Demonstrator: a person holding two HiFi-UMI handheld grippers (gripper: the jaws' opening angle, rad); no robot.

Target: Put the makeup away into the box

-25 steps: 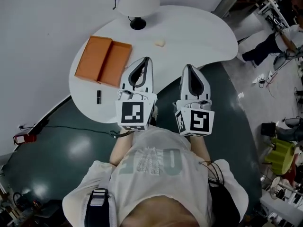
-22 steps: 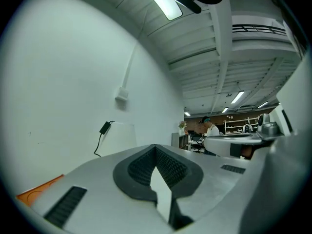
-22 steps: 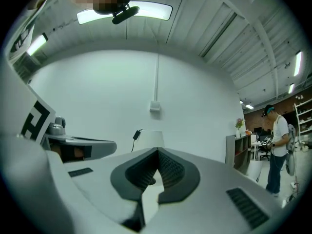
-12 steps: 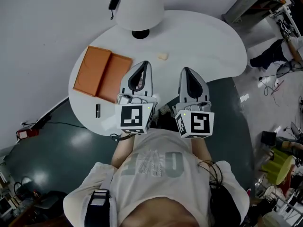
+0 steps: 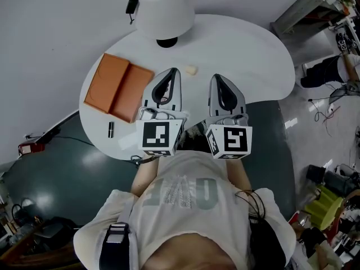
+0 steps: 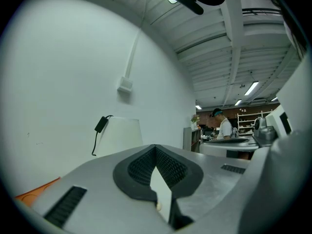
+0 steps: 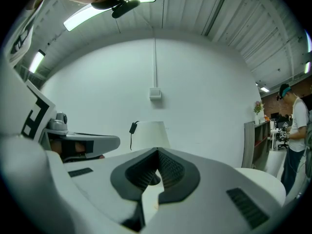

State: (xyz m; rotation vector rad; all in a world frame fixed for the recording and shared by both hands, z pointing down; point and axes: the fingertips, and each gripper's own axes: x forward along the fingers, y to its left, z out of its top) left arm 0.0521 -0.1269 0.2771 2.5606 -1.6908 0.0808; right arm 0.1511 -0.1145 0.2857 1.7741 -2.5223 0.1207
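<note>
- Left claw [image 5: 172, 72] and right claw [image 5: 216, 79]: both closed together, empty, held level over the white bench [image 5: 247, 55].
- Orange box [image 5: 118, 89] lies open; dark makeup tube [image 5: 111, 129] near it.

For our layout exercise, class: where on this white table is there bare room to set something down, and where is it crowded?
The widest bare patch is the table's right half, bordered by the lamp, the right gripper and the rim. The left is crowded: the open orange box, dark makeup tube, left gripper and small cream item.
</note>
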